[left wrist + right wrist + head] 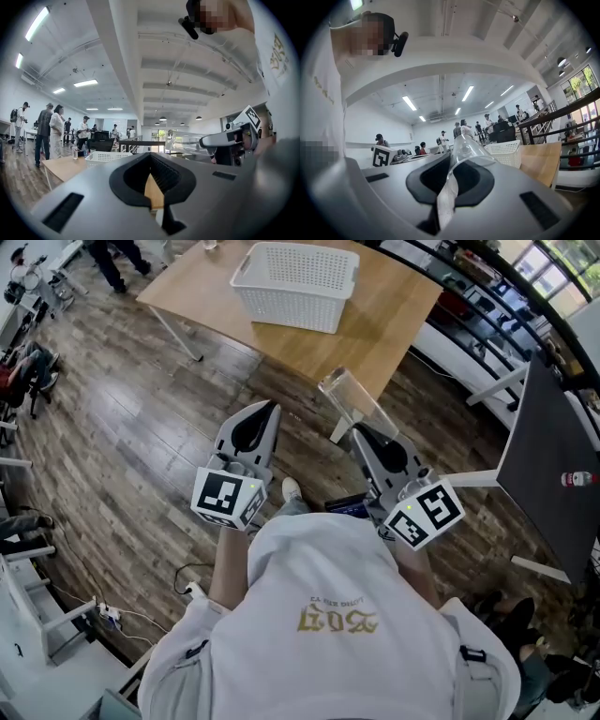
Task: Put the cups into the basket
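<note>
I see the right gripper (364,435) clamped on a clear cup (354,397), held at 1 o'clock. Left gripper (263,420) is closed and empty. The basket (291,306) is at 12 o'clock on the table (211,292).

Left tongs (270,409) seemingly shut, empty; right tongs (362,431) clamped on clear cup (354,399); both pointing forward.

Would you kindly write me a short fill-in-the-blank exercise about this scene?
1. The right gripper grips a clear plastic ____.
2. The left gripper holds ____.
3. The white basket stands on the ____ table.
Missing words: cup; nothing; wooden.
</note>
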Action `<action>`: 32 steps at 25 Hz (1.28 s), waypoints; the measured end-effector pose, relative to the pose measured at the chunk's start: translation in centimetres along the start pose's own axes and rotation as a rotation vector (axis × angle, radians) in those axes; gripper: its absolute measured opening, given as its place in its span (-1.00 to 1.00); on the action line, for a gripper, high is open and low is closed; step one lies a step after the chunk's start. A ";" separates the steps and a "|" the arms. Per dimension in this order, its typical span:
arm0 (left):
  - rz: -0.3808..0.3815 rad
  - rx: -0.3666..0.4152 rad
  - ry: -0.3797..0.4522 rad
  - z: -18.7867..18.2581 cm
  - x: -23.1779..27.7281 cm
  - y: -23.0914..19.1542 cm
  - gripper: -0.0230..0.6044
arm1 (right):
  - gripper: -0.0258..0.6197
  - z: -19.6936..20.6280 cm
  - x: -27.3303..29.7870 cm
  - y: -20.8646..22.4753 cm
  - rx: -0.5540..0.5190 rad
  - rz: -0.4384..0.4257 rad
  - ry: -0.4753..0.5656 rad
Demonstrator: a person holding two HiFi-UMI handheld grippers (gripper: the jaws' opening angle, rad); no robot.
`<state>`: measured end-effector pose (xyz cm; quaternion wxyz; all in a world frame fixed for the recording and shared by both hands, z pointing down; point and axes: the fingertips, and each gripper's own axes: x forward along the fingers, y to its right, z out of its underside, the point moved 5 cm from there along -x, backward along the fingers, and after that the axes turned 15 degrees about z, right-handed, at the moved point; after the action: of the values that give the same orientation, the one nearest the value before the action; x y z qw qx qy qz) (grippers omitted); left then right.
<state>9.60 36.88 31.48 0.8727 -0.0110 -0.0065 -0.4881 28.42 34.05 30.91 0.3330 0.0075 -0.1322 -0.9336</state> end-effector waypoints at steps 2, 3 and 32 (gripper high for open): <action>0.006 -0.003 0.005 -0.3 0.2 -2.0 -0.90 | -0.84 -0.6 1.9 0.0 -0.001 0.014 0.003; 0.008 -0.004 0.006 -0.5 0.2 -3.0 -0.90 | -0.84 -0.8 2.8 0.0 -0.002 0.021 0.003; -0.042 -0.052 -0.023 -0.5 8.1 -21.5 -0.90 | -0.84 -4.5 21.8 8.1 0.003 0.055 -0.030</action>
<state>-4.45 18.73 31.46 0.8614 -0.0393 -0.0038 -0.5064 16.95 13.34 30.24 0.3566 -0.0098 -0.1389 -0.9238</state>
